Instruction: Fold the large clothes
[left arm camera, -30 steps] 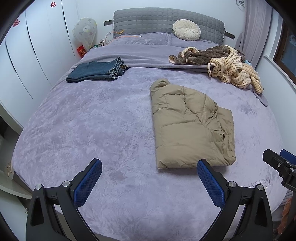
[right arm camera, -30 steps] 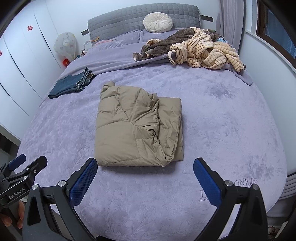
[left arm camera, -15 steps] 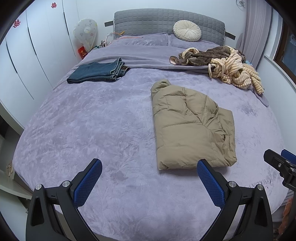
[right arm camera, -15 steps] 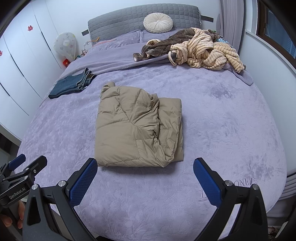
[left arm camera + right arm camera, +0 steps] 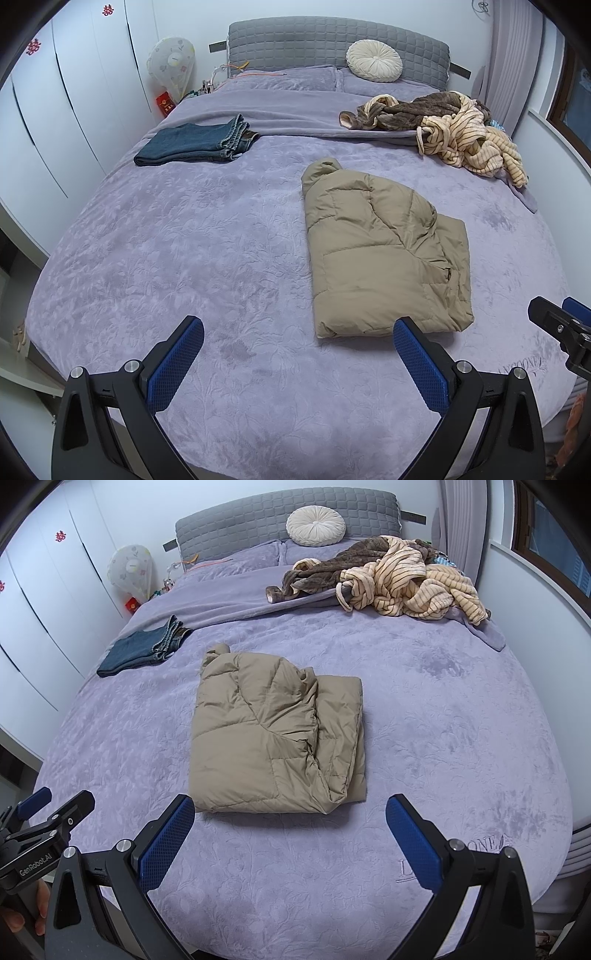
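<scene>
A tan quilted puffer jacket [image 5: 277, 731], folded into a thick rectangle, lies in the middle of a bed with a lilac plush cover [image 5: 461, 738]. The left gripper [image 5: 295, 362] and right gripper [image 5: 291, 834] hover near the foot of the bed, jaws spread wide and empty. A heap of unfolded striped and brown robes [image 5: 391, 576] waits near the headboard. The puffy fold could likely spring open if nudged or lifted by one layer.
</scene>
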The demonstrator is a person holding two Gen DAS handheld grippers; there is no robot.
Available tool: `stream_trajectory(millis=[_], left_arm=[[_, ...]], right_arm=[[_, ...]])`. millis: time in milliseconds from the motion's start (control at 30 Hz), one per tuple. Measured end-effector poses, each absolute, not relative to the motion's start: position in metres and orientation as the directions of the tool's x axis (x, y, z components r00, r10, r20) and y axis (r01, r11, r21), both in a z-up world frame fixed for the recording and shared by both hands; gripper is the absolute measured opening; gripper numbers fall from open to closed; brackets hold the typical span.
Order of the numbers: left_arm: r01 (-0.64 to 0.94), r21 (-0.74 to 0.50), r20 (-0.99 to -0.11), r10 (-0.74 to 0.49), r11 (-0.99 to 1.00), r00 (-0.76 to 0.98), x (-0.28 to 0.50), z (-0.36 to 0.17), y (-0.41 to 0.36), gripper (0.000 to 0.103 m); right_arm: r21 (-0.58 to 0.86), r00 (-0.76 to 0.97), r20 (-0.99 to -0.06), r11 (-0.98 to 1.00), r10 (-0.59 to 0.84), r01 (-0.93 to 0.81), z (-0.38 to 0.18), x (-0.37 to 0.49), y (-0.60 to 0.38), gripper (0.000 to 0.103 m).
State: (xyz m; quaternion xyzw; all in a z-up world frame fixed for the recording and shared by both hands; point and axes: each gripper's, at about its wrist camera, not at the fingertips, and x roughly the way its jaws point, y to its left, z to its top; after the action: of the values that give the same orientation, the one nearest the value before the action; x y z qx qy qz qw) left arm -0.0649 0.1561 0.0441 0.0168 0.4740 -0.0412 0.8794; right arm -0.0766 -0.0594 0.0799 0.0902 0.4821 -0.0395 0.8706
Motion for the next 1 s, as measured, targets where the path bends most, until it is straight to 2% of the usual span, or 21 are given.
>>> stream_trajectory(millis=[1000], left_arm=[[0.089, -0.006, -0.833, -0.054, 0.996, 0.550, -0.0618, 0.0438, 0.1613, 0.103]], right_arm=[[0.118, 0.531, -0.847, 0.981, 0.018, 0.156, 0.0798, -0.0776, -0.0579, 0.103]])
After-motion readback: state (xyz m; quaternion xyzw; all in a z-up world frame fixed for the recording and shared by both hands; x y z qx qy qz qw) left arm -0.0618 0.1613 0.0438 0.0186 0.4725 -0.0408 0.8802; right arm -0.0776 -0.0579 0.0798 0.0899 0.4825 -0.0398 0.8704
